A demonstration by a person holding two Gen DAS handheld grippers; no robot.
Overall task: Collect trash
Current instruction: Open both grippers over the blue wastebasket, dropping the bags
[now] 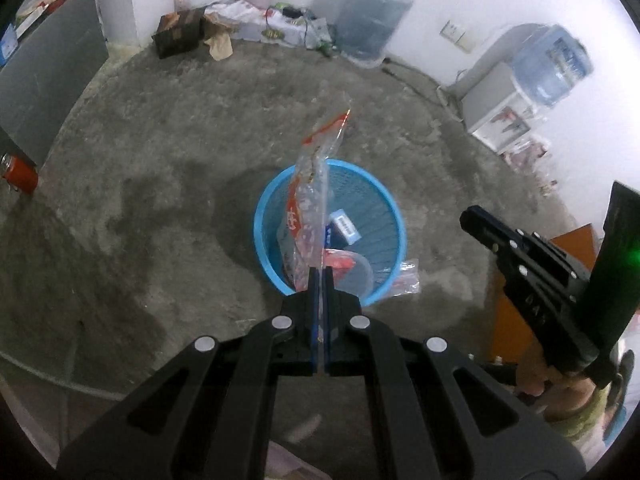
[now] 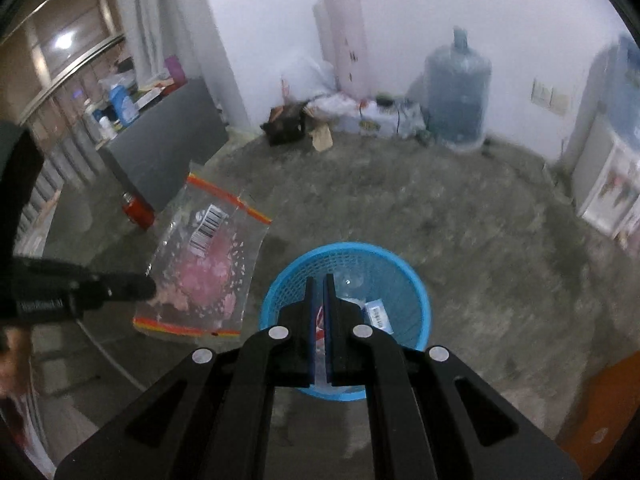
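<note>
The left claw (image 1: 320, 276) fills the lower part of its own wrist view, its black arms and blue-lined jaws pressed together on the lower edge of a clear plastic zip bag with red and orange edge stripes (image 1: 310, 200). The bag stands up from the jaws, edge-on to this camera, over the near rim of a round blue plastic mesh waste basket (image 1: 384, 200) on the grey concrete floor (image 1: 180, 152). In the right wrist view the same bag (image 2: 208, 256) shows its broad face, with a barcode label and pink print, held out left of the basket (image 2: 416, 292).

The right claw (image 2: 319, 280) has its jaws together with a thin gap and nothing visibly between them; it hangs above the basket's near side. In the left view it (image 1: 474, 218) sits to the right of the basket.

Inside the basket lie a small blue-and-white carton (image 1: 345, 228) and a clear plastic container with red print (image 1: 352, 268). A crumpled clear wrapper (image 1: 406, 280) lies on the floor touching the basket's outer wall. A large blue water jug (image 1: 374, 20) stands at the floor's far edge by the white wall.
</note>
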